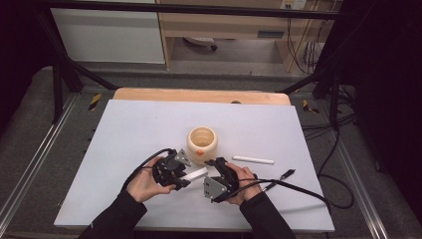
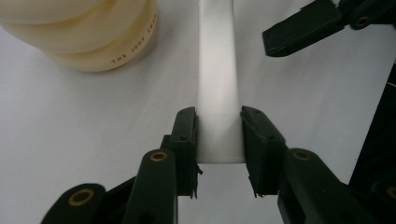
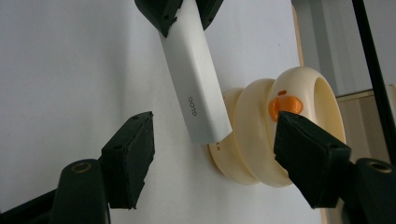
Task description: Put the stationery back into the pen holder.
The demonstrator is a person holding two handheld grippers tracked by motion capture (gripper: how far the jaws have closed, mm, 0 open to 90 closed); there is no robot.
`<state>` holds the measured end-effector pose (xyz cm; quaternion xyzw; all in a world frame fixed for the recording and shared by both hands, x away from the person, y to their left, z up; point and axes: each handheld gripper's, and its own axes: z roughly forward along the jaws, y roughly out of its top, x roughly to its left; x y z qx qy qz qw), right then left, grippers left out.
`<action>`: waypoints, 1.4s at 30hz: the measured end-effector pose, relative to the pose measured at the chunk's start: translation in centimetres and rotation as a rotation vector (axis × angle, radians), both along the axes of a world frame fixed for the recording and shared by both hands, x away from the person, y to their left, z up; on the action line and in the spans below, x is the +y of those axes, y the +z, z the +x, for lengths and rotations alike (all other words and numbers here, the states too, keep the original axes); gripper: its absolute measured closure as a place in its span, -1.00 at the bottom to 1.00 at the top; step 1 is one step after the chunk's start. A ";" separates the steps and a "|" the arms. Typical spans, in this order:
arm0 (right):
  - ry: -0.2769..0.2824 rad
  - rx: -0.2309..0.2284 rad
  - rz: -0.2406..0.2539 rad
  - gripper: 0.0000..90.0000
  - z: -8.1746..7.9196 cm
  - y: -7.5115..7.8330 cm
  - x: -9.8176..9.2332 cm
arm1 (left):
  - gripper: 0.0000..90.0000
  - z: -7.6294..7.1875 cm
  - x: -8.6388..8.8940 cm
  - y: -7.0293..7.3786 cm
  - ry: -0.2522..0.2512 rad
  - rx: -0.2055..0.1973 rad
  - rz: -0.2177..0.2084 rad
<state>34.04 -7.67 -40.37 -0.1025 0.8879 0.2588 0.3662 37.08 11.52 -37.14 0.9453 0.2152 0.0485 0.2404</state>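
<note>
High view: left gripper (image 1: 185, 175) clamps the white stick (image 1: 195, 174) level by one end, apparently presenting the other to the wide-open, empty right gripper (image 1: 211, 172).

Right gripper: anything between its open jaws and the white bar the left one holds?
Nothing. In the right gripper view, the right gripper stands open, the free end of the white bar lies just beyond its jaws, over bare white table.
</note>
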 end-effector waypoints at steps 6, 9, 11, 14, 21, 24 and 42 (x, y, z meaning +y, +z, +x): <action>0.023 -0.031 -0.028 -0.19 -0.1 -0.3 0.1 | 0.49 0.0 -0.9 0.3 -0.006 0.002 -0.005; 0.047 -0.054 -0.038 -0.11 -0.1 -0.4 0.1 | 0.49 -0.1 -1.5 0.4 -0.012 -0.001 0.000; 0.050 -0.057 -0.041 -0.05 -0.2 -0.5 0.2 | 0.49 -0.1 -1.8 0.5 -0.017 -0.001 0.001; 0.073 -0.069 -0.062 0.07 -0.2 -0.6 0.3 | 0.49 -0.1 -2.3 0.5 -0.024 -0.001 0.002; 0.099 -0.082 -0.090 0.28 -0.3 -0.7 0.2 | 0.49 -0.1 -2.8 0.5 -0.027 0.002 -0.003; 0.115 -0.089 -0.101 0.35 -0.4 -0.7 0.2 | 0.49 -0.1 -2.9 0.5 -0.026 0.006 -0.003; 0.155 -0.109 -0.142 0.48 -0.9 -0.8 0.4 | 0.48 -0.1 -3.5 0.4 -0.032 0.014 -0.015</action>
